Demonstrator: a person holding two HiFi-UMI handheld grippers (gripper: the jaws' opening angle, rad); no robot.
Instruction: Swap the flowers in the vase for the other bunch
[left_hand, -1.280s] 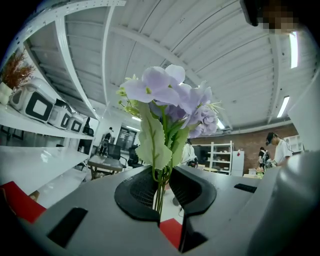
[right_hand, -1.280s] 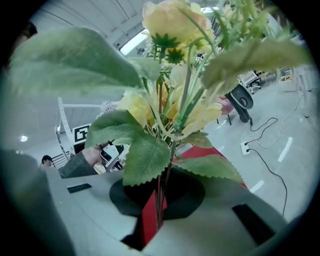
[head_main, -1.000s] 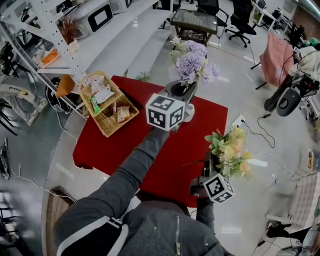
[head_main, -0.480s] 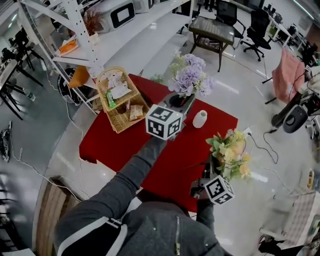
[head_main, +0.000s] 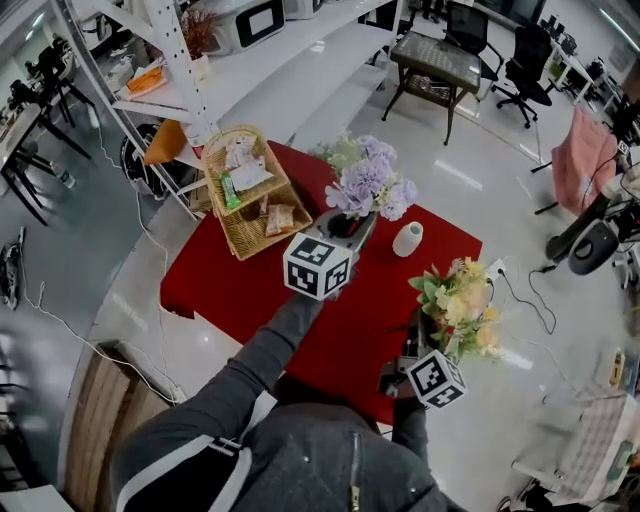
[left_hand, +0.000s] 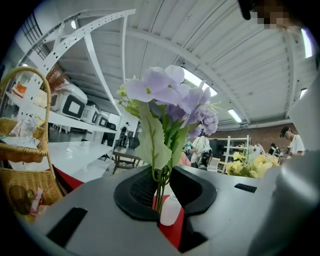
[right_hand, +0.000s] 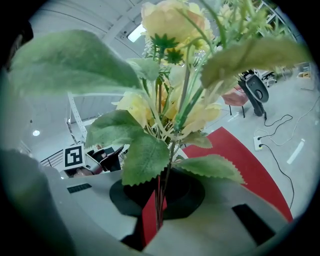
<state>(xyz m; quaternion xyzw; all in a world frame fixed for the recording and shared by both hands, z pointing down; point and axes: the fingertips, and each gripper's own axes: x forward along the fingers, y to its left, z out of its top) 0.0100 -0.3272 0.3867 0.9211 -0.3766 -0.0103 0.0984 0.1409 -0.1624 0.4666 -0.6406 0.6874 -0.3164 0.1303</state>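
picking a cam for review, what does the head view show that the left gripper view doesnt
Only the head view: the person's grey sleeve, and the right gripper holding the yellow bunch. Only the left gripper view: the left gripper with its jaws pinched on the stems of the purple bunch, plus the ceiling lights. Both: the purple bunch, the yellow bunch, the wicker basket, the white vase and the red table.
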